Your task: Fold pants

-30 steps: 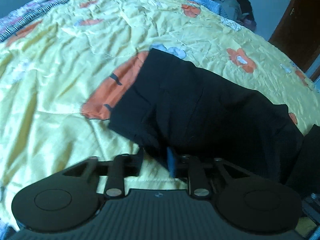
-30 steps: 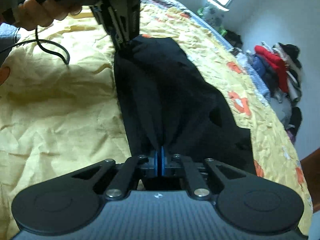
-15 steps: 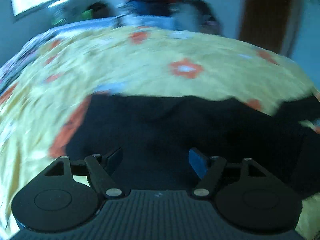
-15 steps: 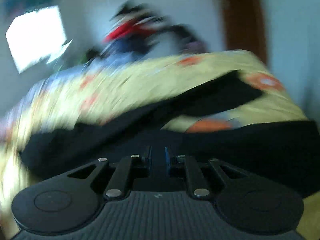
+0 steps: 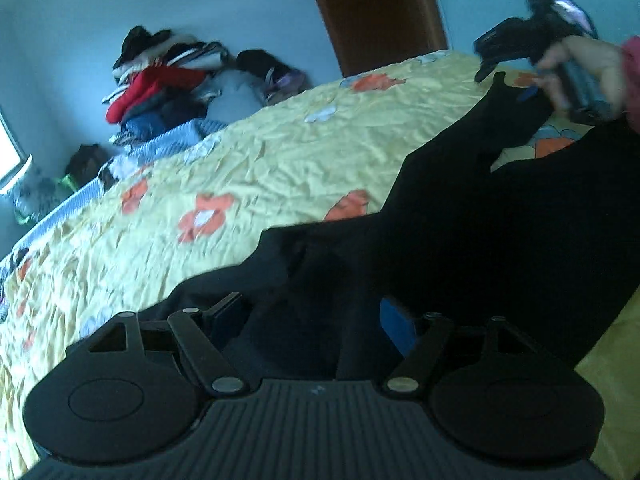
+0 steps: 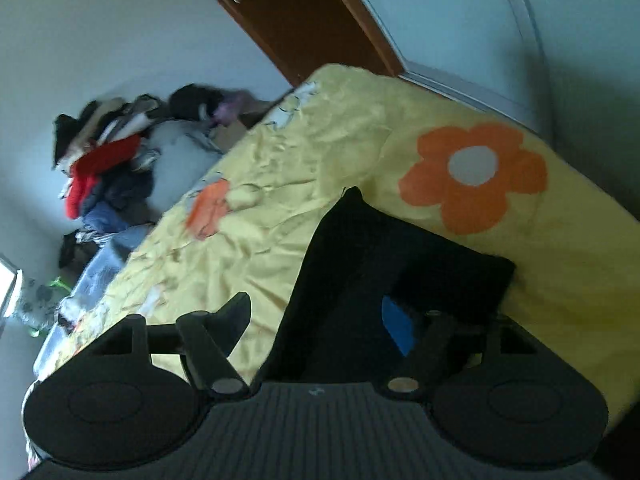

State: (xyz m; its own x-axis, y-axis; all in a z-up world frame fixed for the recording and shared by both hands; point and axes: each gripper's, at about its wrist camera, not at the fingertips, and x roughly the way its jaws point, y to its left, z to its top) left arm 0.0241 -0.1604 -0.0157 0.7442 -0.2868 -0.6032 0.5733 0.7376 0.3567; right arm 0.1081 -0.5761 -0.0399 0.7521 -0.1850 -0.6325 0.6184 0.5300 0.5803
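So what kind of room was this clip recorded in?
Most likely a home bedroom. Black pants lie on a bed under a yellow flowered bedspread, a heap of clothes is piled against the wall, and a brown wooden door stands behind the bed.

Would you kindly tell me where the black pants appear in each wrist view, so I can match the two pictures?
Left wrist: the black pants fill the lower right, spreading from the open left gripper.
Right wrist: they lie centre-bottom, between the open right gripper's fingers.
Shared landmark: the clothes pile.
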